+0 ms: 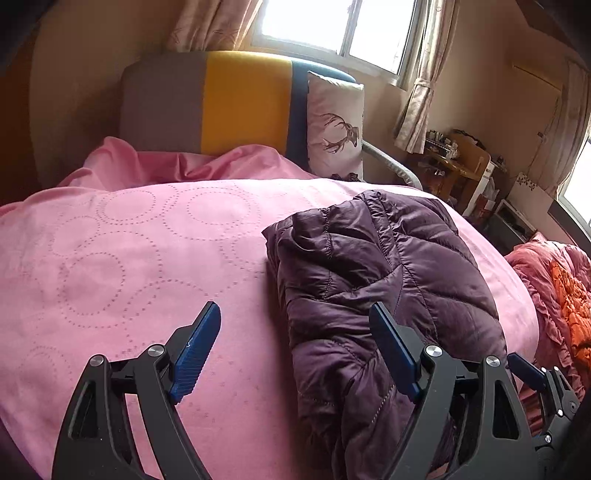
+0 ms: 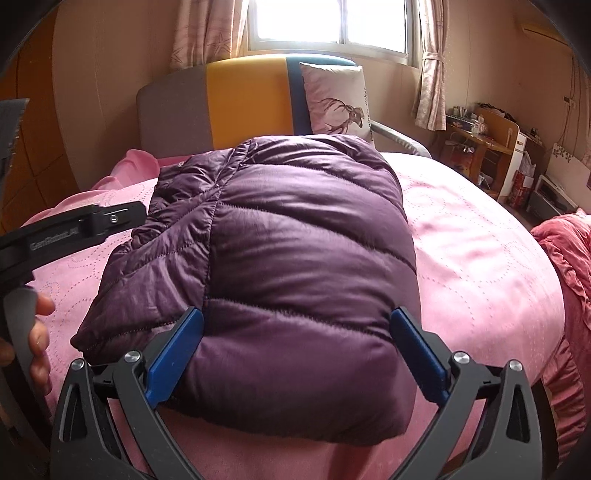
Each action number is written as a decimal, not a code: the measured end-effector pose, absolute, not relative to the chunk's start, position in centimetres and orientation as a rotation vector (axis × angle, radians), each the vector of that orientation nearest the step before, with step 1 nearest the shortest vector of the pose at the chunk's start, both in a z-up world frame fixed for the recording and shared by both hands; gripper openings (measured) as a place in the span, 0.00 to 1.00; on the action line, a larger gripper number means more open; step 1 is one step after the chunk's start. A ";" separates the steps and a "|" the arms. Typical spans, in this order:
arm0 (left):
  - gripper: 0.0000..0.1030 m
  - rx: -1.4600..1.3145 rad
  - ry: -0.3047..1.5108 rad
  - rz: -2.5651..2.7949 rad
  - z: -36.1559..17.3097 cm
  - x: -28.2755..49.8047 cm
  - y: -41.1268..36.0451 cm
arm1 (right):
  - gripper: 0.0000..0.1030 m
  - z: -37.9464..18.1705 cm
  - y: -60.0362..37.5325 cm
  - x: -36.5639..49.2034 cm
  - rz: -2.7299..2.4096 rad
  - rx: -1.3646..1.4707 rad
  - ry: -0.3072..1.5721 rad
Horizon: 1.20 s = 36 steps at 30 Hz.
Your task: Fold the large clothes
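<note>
plainly, from the left wrist view the left gripper (image 1: 295, 321) hangs above the pink bedspread (image 1: 129, 251) with its blue-padded jaws spread wide and nothing between the pads; its left finger (image 1: 195, 354) is over bare bedspread, its right finger over the near edge of the purple puffer jacket (image 1: 369, 266). the jacket lies folded into a thick bundle on the right part of the bed, its seams puckered. part of the right gripper (image 1: 535, 376) shows at the lower right, beside the jacket. behind stand a grey, yellow and blue headboard (image 1: 236, 103), a deer-print pillow (image 1: 336, 125) leaning on it, and a bright window (image 1: 332, 26) with curtains

from the right wrist view the right gripper (image 2: 297, 321) also stands wide apart, its two blue pads (image 2: 173, 362) flanking the near end of the folded jacket (image 2: 295, 240); whether they touch the fabric cannot be told, but they do not squeeze it. the left gripper (image 2: 74, 225) reaches in from the left edge, just beside the jacket, held by a hand (image 2: 38, 332) low at the left
</note>
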<state>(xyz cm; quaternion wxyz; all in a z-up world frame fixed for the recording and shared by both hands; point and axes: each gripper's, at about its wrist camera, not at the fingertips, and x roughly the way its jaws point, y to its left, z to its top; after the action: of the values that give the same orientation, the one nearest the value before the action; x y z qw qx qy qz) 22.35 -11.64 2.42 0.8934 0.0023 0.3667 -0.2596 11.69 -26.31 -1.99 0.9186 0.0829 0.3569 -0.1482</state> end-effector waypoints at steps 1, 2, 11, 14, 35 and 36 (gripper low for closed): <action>0.79 0.009 0.751 -0.536 2.6 21.9 -11.4 | 0.98 -2.0 -26.1 11.4 -0.309 0.173 0.738; 0.79 0.014 0.745 -0.532 2.7 21.4 -11.1 | 0.98 -2.0 -25.9 11.3 -0.312 0.177 0.742; 0.85 0.023 0.692 -0.511 3.7 18.2 -9.6 | 0.98 -0.7 -24.8 9.2 -0.322 0.226 0.757; 0.88 0.017 0.685 -0.502 3.7 17.3 -9.0 | 0.98 0.6 -24.3 8.1 -0.323 0.239 0.717; 0.96 0.048 0.654 -0.407 4.1 12.4 -6.5 | 0.98 3.3 -22.9 4.7 -0.593 0.169 0.628; 0.96 0.055 0.652 -0.406 4.1 12.2 -6.6 | 0.98 3.4 -23.0 4.8 -0.591 0.168 0.627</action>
<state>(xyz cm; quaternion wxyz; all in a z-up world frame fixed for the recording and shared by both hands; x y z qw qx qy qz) 12.21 -6.65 4.12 0.9267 0.0266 0.3182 -0.1982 4.75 -22.95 3.35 0.9053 0.0811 0.3034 -0.2861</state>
